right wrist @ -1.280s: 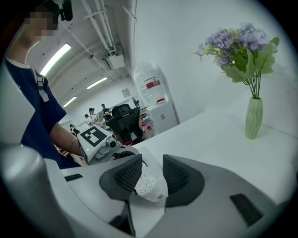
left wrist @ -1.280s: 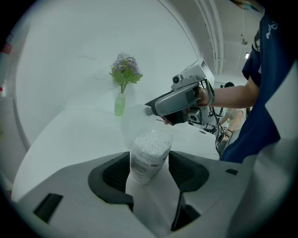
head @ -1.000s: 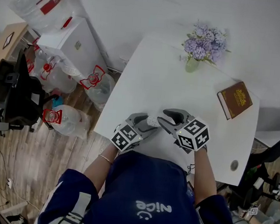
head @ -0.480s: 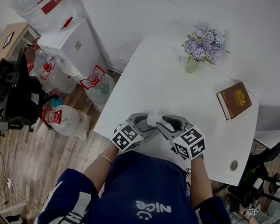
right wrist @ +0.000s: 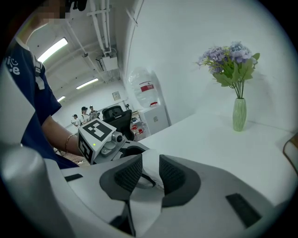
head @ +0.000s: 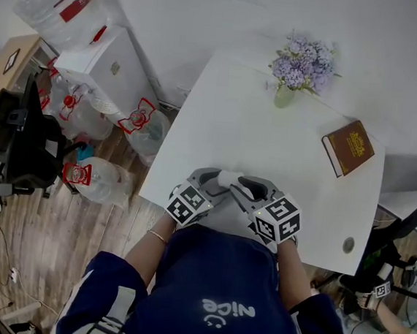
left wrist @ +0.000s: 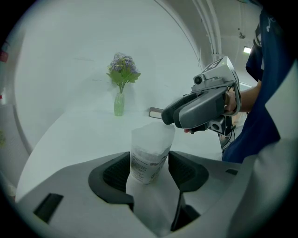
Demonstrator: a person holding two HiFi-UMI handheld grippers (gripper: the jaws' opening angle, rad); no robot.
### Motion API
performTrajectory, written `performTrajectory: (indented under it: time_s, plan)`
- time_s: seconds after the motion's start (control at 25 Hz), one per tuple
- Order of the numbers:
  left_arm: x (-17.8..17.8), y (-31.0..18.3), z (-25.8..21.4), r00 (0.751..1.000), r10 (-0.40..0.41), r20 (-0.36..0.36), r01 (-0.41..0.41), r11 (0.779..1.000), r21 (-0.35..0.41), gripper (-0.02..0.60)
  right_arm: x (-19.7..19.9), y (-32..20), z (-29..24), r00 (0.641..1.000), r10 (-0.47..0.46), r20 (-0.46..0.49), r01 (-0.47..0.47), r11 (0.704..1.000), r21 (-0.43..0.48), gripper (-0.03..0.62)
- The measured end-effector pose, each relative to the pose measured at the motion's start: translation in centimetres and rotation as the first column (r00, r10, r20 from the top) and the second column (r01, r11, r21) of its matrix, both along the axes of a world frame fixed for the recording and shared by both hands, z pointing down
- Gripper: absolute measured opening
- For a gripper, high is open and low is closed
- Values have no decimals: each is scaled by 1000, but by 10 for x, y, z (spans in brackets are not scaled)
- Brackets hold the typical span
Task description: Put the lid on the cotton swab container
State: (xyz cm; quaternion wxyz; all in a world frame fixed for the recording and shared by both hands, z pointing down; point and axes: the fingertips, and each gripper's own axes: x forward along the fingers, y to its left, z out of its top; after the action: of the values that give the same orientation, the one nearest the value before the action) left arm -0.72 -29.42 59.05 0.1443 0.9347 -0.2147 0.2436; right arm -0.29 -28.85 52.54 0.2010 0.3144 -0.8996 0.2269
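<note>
Grips the cotton swab container (left wrist: 149, 148) upright with the left gripper (left wrist: 150, 172), jaws closed partway on its labelled body, above the near edge of the white table (head: 270, 132). Holds the white lid (right wrist: 150, 163) with the right gripper (right wrist: 148, 173), jaws fairly wide yet pressing on its sides, right at the container's top; cannot tell whether seated. Brings both gripper tips together in front of the person's chest. Leaves the vase of flowers (head: 300, 69) at the far edge and the brown book (head: 349, 147) to the right, well apart from both.

1 overhead, 2 low close-ups; shared vase (head: 282, 98)
</note>
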Motion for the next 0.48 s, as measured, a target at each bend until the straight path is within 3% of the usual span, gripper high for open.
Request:
performTrajectory:
  time_s: [0.48]
  plan:
    - [-1, 2, 0, 1000, -3, 9, 3, 1000, 18, 275, -1, 1, 6, 990, 97, -100, -89, 993, 74, 111]
